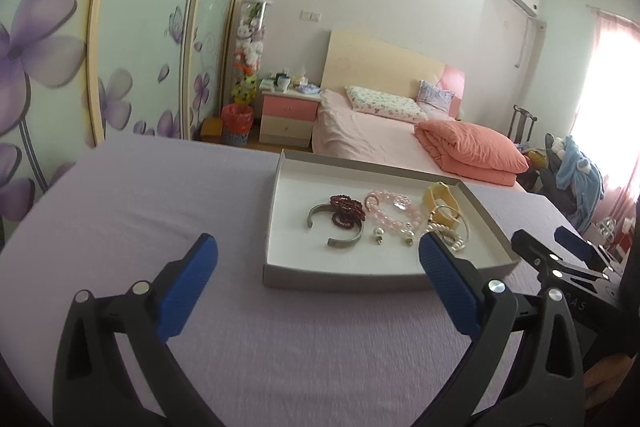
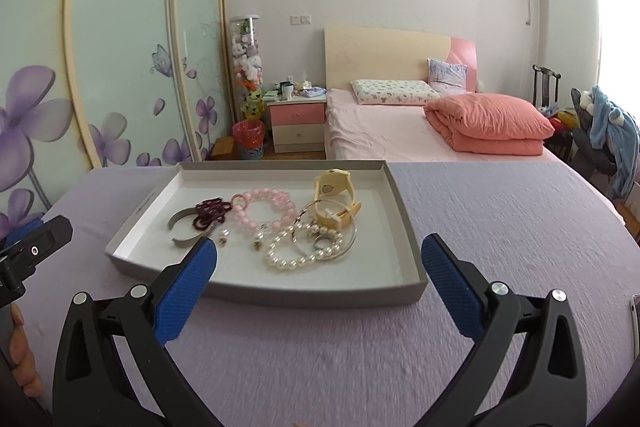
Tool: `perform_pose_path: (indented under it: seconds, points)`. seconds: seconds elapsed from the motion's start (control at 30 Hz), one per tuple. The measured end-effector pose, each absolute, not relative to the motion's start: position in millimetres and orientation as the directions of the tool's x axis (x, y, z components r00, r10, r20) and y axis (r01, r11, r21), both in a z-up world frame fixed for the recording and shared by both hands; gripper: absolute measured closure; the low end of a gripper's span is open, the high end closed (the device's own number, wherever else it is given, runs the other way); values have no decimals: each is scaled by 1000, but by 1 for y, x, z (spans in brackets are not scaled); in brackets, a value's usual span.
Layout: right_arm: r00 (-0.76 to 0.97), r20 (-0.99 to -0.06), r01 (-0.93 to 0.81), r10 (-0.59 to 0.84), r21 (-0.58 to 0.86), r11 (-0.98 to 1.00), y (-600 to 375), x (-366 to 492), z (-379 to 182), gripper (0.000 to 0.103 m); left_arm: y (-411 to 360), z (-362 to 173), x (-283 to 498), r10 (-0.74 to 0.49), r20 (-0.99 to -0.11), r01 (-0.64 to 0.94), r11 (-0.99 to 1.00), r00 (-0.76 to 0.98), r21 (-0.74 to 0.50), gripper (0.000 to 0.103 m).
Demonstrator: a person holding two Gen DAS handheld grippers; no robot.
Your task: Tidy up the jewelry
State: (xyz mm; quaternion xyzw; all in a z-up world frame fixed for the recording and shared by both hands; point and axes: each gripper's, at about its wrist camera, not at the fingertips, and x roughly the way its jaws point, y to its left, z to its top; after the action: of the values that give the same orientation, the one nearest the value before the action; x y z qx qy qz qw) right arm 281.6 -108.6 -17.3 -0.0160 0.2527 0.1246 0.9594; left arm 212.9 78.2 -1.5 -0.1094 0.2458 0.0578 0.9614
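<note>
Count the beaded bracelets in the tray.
3: a dark red one at left, a pink one mid-tray, a pearl one nearest the front. Others may hide under the pile.

A lavender cloth covers the table (image 2: 500,211) in front of me, its weave faintly ribbed. One thing I can make out rests directly on it: a shallow grey tray (image 2: 404,223) with a white floor, sitting flat with jewelry inside. On every side of the tray the cloth is bare. At the far right edge, well apart from the tray, a thin pale sliver (image 2: 635,311) shows; I cannot tell what it is.
</note>
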Motion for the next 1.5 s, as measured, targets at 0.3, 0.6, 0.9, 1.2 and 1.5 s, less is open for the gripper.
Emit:
perform_pose_path:
  seconds: [0.3, 0.6, 0.9, 1.2, 1.5]
  points:
    - [850, -466, -259, 248, 41, 965, -106, 251, -18, 1, 65, 6, 182, 37, -425, -111, 983, 904, -150, 2]
    - [862, -444, -263, 245, 20, 964, -103, 236, -21, 1, 62, 0, 175, 14, -423, -89, 983, 906, -159, 2]
    - [859, -443, -266, 256, 41, 963, -106, 230, -17, 1, 56, 5, 172, -11, -412, -63, 984, 911, -164, 2]
    - [855, -450, -268, 258, 44, 963, -106, 227, -18, 1, 54, 3, 171, -18, -418, -60, 983, 908, -172, 2]
    - [853, -452, -271, 262, 45, 961, -108, 226, -18, 1, 55, 1, 171, -21, -421, -57, 984, 907, -171, 2]
